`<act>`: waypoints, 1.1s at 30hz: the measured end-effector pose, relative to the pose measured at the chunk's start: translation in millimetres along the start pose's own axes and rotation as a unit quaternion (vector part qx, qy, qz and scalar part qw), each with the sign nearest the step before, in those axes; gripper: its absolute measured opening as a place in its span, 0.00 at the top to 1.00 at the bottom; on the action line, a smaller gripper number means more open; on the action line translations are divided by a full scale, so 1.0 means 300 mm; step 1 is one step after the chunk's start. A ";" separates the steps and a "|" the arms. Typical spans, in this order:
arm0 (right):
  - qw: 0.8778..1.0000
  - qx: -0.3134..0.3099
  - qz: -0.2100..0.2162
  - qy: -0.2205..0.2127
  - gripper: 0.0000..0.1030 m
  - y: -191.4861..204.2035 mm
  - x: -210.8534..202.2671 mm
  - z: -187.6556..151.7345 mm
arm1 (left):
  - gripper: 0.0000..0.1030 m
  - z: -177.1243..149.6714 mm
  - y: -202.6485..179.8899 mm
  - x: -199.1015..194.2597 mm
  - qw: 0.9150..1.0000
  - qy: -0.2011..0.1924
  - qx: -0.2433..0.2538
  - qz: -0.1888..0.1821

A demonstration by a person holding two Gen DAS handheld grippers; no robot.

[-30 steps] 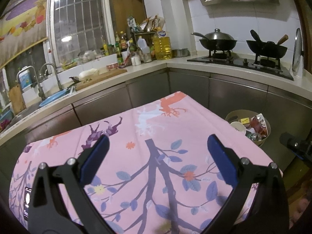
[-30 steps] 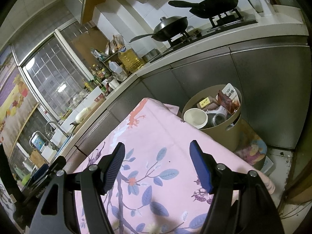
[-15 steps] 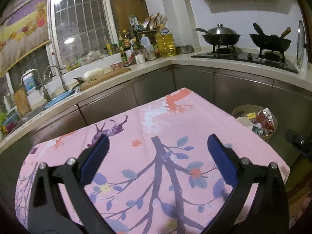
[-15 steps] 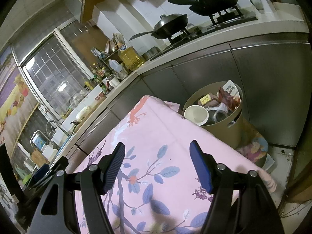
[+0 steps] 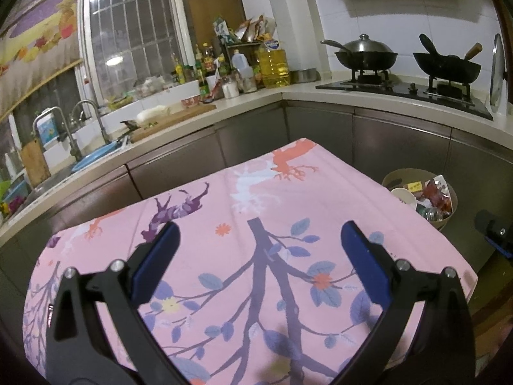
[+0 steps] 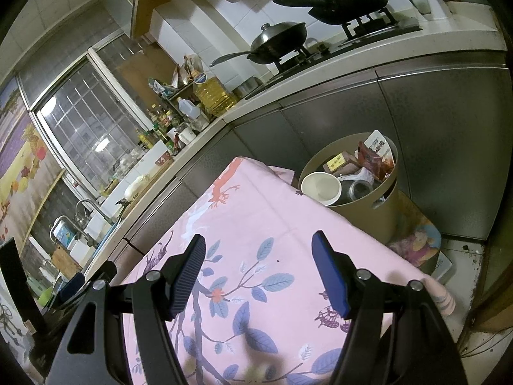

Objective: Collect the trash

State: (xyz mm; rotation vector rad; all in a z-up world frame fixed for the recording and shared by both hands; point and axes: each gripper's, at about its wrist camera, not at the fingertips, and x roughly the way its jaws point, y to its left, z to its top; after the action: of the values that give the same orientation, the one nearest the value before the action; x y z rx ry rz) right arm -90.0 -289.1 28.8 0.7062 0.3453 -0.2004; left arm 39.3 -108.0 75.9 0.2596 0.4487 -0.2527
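Observation:
A round tan trash bin (image 6: pixel 378 205) stands on the floor off the table's far right corner, full of wrappers, a white cup (image 6: pixel 320 188) and cans; it also shows in the left wrist view (image 5: pixel 397 176). My left gripper (image 5: pixel 258 240) is open and empty above the pink floral tablecloth (image 5: pixel 243 192). My right gripper (image 6: pixel 258 250) is open and empty above the same cloth (image 6: pixel 256 211), short of the bin. No loose trash shows on the cloth.
Grey cabinets and a white counter (image 5: pixel 384 99) wrap around behind the table. Two woks (image 5: pixel 365 54) sit on the stove, bottles and an oil jug (image 5: pixel 272 64) in the corner, a sink (image 5: pixel 80 157) at left. A mat (image 6: pixel 420 240) lies by the bin.
Both grippers have drawn back and risen slightly, so a bit more of the cloth and bin shows. Both stay open and empty.

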 end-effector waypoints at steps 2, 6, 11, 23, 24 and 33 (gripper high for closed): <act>1.000 0.000 0.000 0.000 0.36 -0.002 0.001 0.002 | 0.06 0.002 -0.002 0.001 1.000 0.000 0.001 -0.001; 1.000 0.002 -0.001 -0.002 0.36 -0.008 -0.006 -0.002 | 0.06 0.003 -0.004 -0.004 1.000 0.000 0.001 -0.009; 1.000 0.001 0.001 -0.008 0.36 -0.010 -0.012 -0.001 | 0.06 0.008 0.000 -0.003 1.000 0.001 -0.001 -0.016; 1.000 0.006 -0.001 -0.014 0.36 -0.011 -0.035 -0.005 | 0.06 0.007 -0.003 -0.006 1.000 0.001 -0.002 -0.015; 1.000 0.006 -0.001 -0.014 0.36 -0.012 -0.034 -0.004 | 0.06 0.007 -0.002 -0.006 1.000 0.001 -0.002 -0.015; 1.000 0.009 -0.003 -0.016 0.36 -0.014 -0.043 -0.003 | 0.06 0.011 -0.012 -0.002 1.000 0.004 0.000 -0.018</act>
State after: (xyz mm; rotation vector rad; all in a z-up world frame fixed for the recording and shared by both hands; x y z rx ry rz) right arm -103.5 -290.7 30.6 0.7181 0.3154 -0.2214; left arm 39.0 -112.3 78.2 0.2528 0.4608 -0.2869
